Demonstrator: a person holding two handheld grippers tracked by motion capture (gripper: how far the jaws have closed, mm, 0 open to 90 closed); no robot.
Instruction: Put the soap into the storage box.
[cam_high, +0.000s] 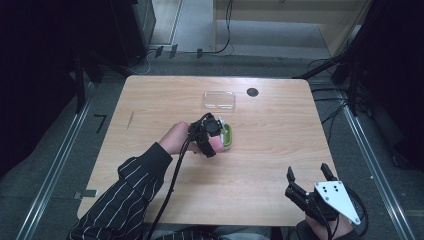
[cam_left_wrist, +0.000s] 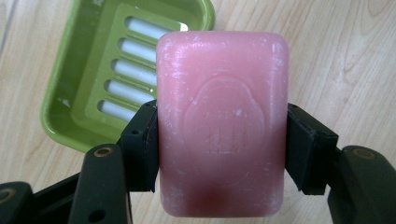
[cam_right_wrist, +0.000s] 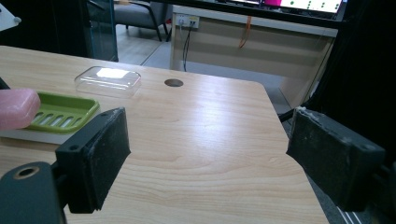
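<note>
You are holding a rounded pink bar of soap (cam_left_wrist: 222, 123) clamped across its width in your left gripper (cam_high: 212, 136), jaws pressed flat against both long sides. The bar is hanging just beside the green plastic soap dish with a slotted drain tray (cam_left_wrist: 98, 79), which is sitting ahead and to one side of the jaws on the pale wooden table (cam_high: 270, 165). To seat it well, you are best carrying the bar sideways until it is centred over the slots, keeping it level, lowering until it rests, then easing the jaws apart. A clear plastic lid (cam_high: 219, 99) is lying beyond the dish. Your right gripper (cam_high: 308, 175) is resting well apart near the table's near edge, jaws spread wide and empty.
</note>
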